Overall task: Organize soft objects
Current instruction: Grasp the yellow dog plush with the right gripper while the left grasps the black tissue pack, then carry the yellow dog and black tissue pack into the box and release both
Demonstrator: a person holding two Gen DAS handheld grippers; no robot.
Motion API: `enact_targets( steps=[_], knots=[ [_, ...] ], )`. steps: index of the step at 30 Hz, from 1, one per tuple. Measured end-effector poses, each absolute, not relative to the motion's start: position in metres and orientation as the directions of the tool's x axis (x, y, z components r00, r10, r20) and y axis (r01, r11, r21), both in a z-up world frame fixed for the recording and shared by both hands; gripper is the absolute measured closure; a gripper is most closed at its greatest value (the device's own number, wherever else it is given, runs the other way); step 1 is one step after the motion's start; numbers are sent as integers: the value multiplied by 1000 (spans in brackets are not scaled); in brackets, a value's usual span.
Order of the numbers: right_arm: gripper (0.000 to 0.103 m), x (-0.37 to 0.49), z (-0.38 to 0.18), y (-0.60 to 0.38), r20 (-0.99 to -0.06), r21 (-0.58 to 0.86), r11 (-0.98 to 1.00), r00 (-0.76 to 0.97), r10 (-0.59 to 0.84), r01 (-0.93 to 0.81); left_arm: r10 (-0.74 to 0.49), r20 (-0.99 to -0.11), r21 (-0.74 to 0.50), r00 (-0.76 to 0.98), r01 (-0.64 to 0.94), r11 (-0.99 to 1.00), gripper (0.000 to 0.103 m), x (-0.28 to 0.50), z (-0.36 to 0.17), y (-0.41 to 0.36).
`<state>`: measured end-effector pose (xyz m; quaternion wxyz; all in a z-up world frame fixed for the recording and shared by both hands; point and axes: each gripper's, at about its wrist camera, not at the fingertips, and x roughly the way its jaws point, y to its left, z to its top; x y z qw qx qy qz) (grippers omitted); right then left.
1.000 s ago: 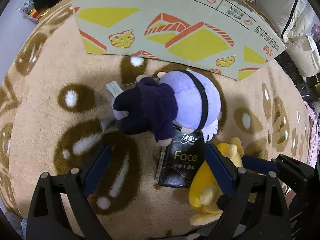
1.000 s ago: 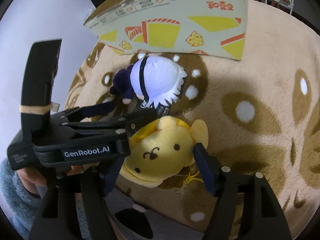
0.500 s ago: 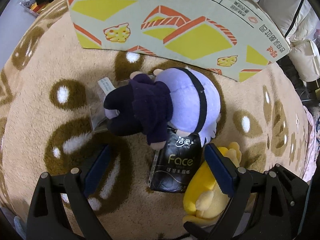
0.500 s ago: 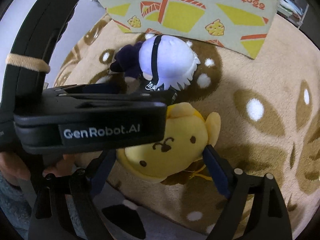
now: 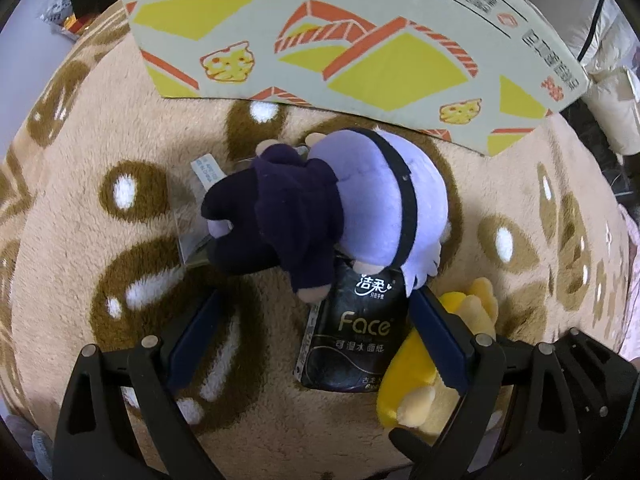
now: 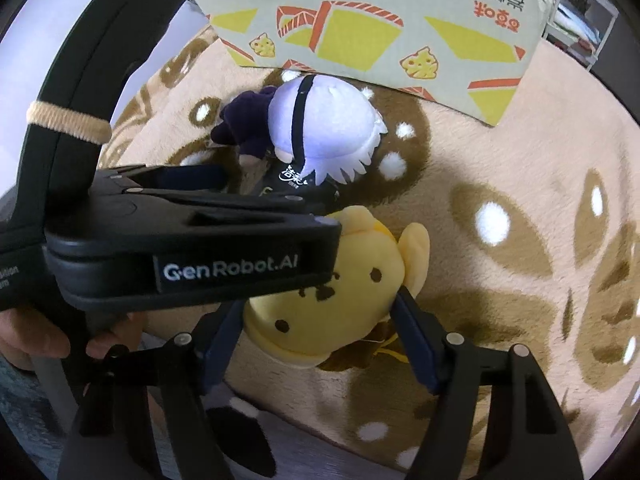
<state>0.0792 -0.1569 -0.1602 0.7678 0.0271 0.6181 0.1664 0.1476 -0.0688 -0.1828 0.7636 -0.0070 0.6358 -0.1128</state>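
1. Right claw [image 6: 320,320] wide open, one finger on each side of the yellow plush [image 6: 340,300], pads near its cheeks, no squeeze seen yet.
2. Left claw [image 5: 316,336] wide open too, holding nothing, low over the tissue pack [image 5: 354,340] and the blanket [image 5: 120,280].
3. Yellow plush lying face up on the blanket, just beside the black tissue pack.
4. Looks light, squashy and fuzzy; best taken across the round head, where the stuffing is fattest. Thin ears likely to slip out.
5. Purple plush [image 5: 340,216] lying partly on top of the tissue pack, head toward the box. Also soft and light; body or big head good for a pinch.
6. Tissue pack soft but slick in its wrapper, so likely to slide.
7. Cardboard box [image 6: 380,28] standing just past the purple plush, probably the place for the toys.
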Motion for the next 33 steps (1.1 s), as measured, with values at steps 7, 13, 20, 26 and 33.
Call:
enact_targets(
  steps=[7, 13, 20, 26, 33],
  knots=[
    [27, 75, -157, -164, -952, 191, 962, 202, 230, -193, -188, -969, -156, 160, 197, 968, 12, 142, -177, -74],
    [27, 77, -160, -166, -955, 186, 963, 196, 225, -196, -132, -978, -94, 161, 221, 971, 37, 141, -180, -80],
    [28, 78, -156, -166, -952, 168, 968, 225, 209, -188, -169, -971, -131, 168, 213, 968, 58, 133, -179, -70],
    [29, 79, -141, -184, -936, 153, 980, 300, 185, -126, -144, -965, -107, 218, 175, 979, 58, 121, -167, -58],
    [29, 80, -107, -214, -865, 217, 975, 451, 219, -57, -154, -924, -111, 351, 141, 984, 58, 101, -130, -44]
  ],
)
